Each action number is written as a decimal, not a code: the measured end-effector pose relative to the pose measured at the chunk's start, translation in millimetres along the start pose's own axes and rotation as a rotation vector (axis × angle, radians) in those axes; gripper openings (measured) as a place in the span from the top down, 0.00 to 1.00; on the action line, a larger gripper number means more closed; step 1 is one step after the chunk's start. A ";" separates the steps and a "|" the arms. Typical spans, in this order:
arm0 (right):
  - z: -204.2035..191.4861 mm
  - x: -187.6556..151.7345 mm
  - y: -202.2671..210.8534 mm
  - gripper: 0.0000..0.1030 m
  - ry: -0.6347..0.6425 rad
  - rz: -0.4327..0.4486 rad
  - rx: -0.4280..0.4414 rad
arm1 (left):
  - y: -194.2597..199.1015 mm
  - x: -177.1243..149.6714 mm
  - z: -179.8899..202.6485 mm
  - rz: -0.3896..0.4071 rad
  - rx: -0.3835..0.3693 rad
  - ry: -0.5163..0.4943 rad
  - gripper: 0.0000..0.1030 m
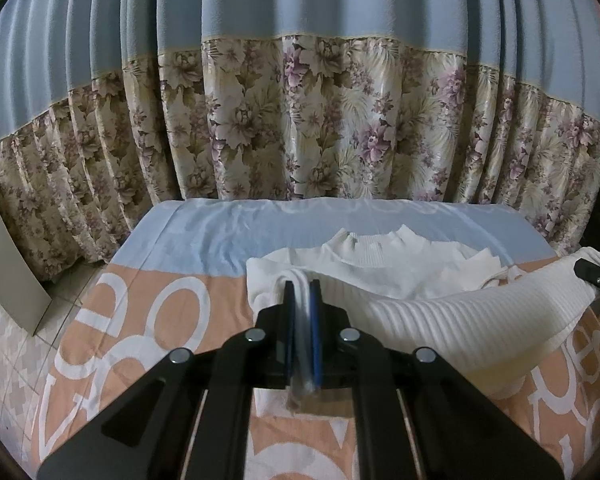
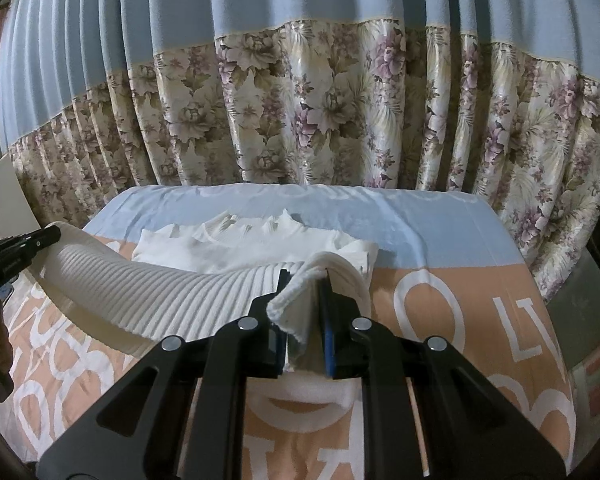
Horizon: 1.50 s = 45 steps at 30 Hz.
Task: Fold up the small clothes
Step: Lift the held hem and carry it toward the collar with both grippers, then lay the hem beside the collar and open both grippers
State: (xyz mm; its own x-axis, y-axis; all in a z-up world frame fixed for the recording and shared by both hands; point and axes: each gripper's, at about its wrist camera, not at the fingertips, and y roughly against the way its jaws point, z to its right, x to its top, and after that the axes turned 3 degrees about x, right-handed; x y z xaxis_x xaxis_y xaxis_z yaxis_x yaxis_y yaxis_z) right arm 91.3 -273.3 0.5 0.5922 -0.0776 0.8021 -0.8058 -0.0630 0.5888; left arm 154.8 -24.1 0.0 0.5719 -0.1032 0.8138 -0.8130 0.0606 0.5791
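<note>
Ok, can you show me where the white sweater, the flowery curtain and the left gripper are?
white sweater [image 1: 440,320], left wrist view, on the ribbed hem stretched between the grippers.
flowery curtain [image 2: 320,112], right wrist view, on its flowered lower part.
left gripper [image 1: 302,292], left wrist view, between its fingertips.

Both tools [image 1: 303,286] [image 2: 305,280] clamped, angled down
</note>
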 end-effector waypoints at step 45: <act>69.3 89.6 -242.1 0.83 -0.088 -0.155 -0.109 | -249.8 67.8 0.7 -0.168 0.198 -0.091 0.62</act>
State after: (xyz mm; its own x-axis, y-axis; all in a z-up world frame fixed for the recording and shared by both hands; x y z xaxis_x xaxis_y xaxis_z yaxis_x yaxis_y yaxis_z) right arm 339.8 -334.0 -77.1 0.7034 -0.1621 0.6921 -0.6980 0.0267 0.7156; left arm 396.6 -46.9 -89.5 0.6959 -0.1847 0.6940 -0.7180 -0.1595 0.6776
